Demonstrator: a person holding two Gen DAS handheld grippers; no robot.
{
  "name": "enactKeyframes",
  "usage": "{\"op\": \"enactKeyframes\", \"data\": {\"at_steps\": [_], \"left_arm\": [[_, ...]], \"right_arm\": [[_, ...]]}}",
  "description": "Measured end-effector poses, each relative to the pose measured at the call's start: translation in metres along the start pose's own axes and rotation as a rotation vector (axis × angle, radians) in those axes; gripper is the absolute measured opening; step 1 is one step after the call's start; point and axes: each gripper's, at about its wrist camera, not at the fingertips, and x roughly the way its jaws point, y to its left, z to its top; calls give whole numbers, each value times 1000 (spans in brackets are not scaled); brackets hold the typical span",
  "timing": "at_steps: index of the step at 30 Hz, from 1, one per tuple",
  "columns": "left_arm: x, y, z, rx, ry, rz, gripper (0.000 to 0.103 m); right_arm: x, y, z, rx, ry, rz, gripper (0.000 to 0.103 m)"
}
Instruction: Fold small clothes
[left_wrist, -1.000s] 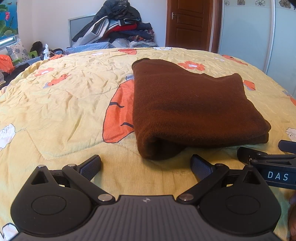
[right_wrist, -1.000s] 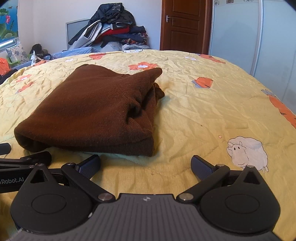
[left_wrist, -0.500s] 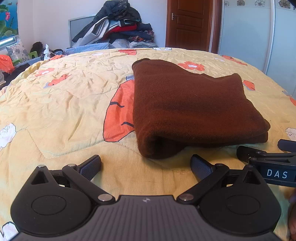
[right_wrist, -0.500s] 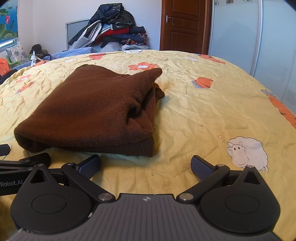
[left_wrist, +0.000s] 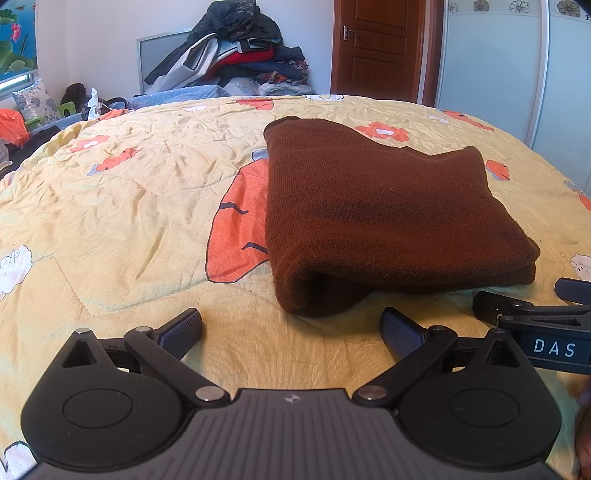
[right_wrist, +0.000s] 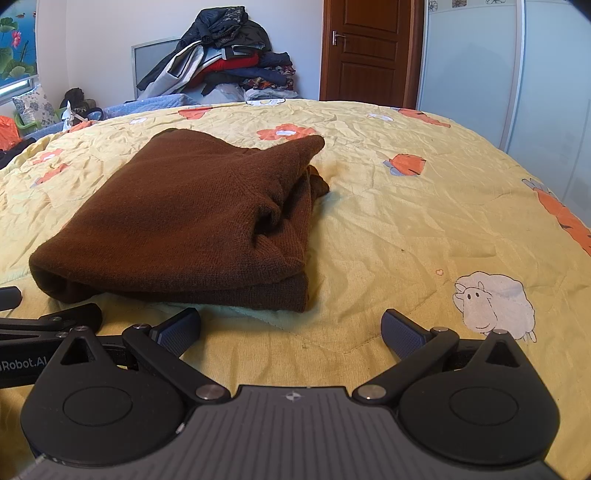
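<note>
A brown knit garment (left_wrist: 376, 210) lies folded into a thick rectangle on the yellow patterned bedspread (left_wrist: 129, 206). It also shows in the right wrist view (right_wrist: 192, 221), with loose layers bunched along its right edge. My left gripper (left_wrist: 291, 328) is open and empty, just in front of the garment's near left corner. My right gripper (right_wrist: 291, 328) is open and empty, just in front of the garment's near right corner. Each gripper shows at the edge of the other's view: the right one (left_wrist: 535, 317) and the left one (right_wrist: 48, 325).
A heap of clothes (left_wrist: 236, 55) is piled past the far edge of the bed. A brown door (left_wrist: 376, 48) and a white sliding wardrobe (left_wrist: 495, 66) stand behind. Clutter (left_wrist: 22, 118) lies at the far left of the room.
</note>
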Motion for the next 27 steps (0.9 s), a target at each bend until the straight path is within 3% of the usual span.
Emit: {"op": "enactKeyframes", "data": {"at_steps": [27], "left_arm": [[0,-2,1,-26,16,27,103]], "right_arm": [[0,0,0,1,0,0,103]]}}
